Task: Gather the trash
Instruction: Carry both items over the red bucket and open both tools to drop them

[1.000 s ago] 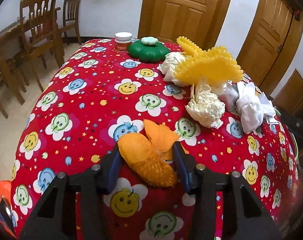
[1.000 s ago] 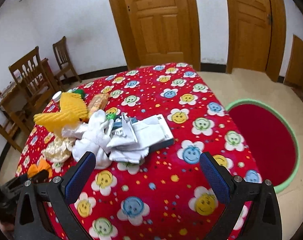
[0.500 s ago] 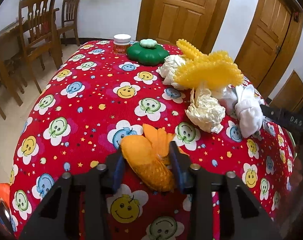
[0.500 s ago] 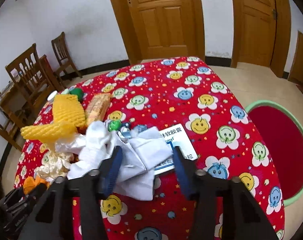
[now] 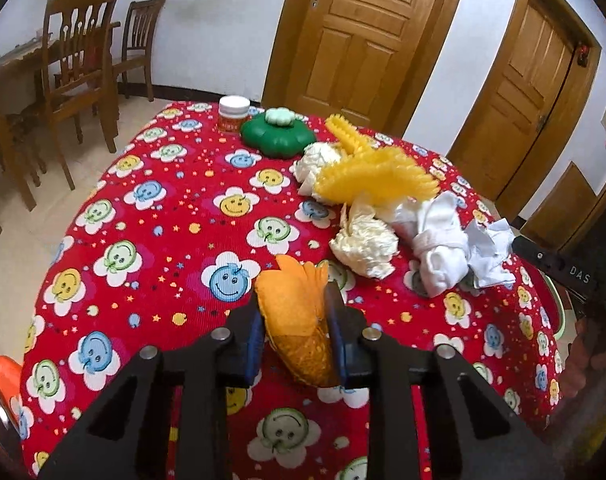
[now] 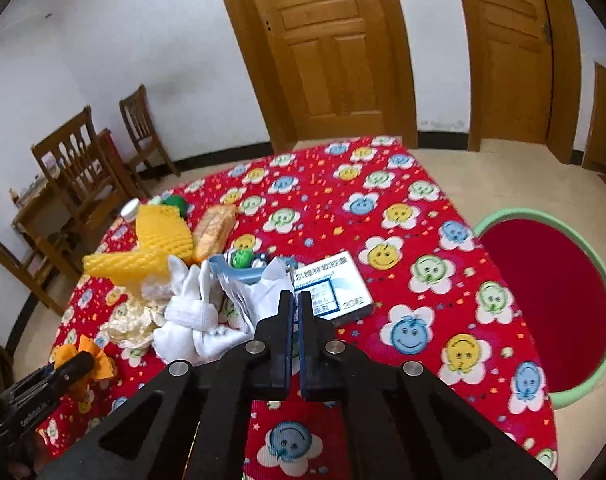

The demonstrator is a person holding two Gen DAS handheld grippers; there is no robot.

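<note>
Red cloth printed with smiling flowers covered the table (image 5: 151,248), and the heap of trash lay ahead and to the right of the left gripper (image 5: 293,322), directly ahead and left of the right gripper (image 6: 295,308). Largest in that heap was the yellow foam netting (image 5: 375,180), springy and nearly weightless by the look of it, best taken across a fold. Next came the white rag (image 5: 439,248), soft and limp, which would drape from any pinch, and beside it the crumpled paper (image 5: 489,250), light, thin and liable to tear. The right gripper's jaws were nearly together, pinching an edge of that paper (image 6: 255,300) just left of the medicine box (image 6: 335,288). Smaller was the cream tissue wad (image 5: 363,246), easily crushed. Smallest, the orange foam net (image 5: 297,320) sat squeezed between the left gripper's narrowly parted jaws, held across its middle, close above the cloth.
</note>
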